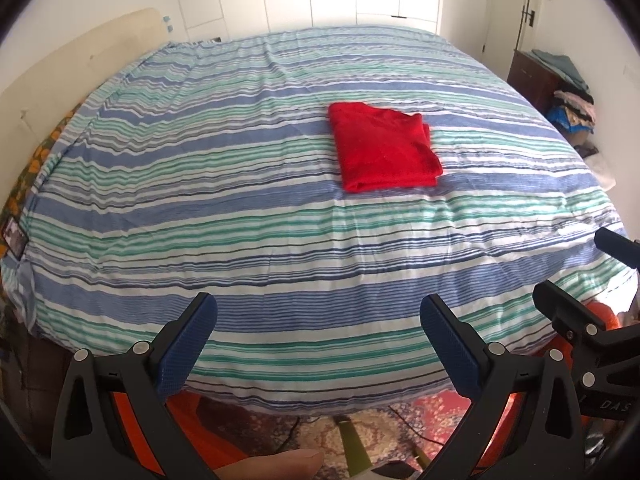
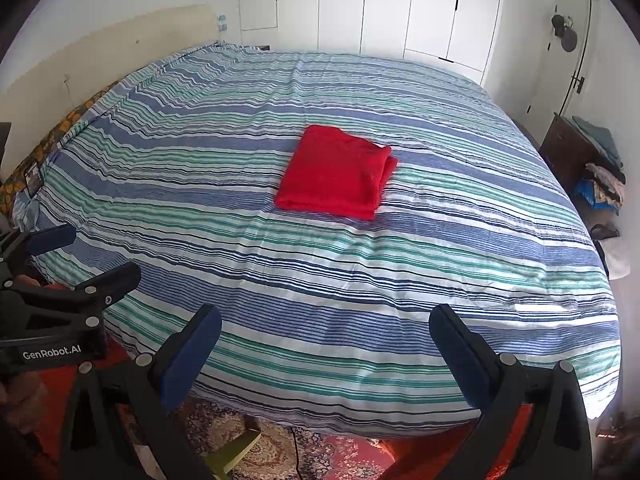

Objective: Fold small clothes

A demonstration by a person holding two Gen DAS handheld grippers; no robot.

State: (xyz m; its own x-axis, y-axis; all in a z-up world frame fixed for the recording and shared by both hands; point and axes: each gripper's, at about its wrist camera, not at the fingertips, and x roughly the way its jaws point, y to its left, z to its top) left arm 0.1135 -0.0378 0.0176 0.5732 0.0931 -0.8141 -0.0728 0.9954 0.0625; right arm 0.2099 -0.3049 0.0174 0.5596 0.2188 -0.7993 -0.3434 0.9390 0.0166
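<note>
Garment (image 1: pixel 384 146), red, folded on bed (image 1: pixel 240 200), well ahead of both grippers; layers underneath hidden. Left gripper (image 1: pixel 318 336) & right gripper (image 2: pixel 325 346) jaws wide, empty.

Solid red garment (image 1: pixel 384 146), no print. Bed cover (image 1: pixel 240 208) striped in blue, green, white and thin dark lines. Black grippers with blue textured pads (image 1: pixel 188 350). Floral rug (image 2: pixel 280 456) in red and beige. White wardrobe doors (image 2: pixel 400 4). Cream headboard (image 1: pixel 80 60).

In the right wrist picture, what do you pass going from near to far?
Patterned rug → right gripper → striped bedspread → folded red garment → white wardrobe doors.
</note>
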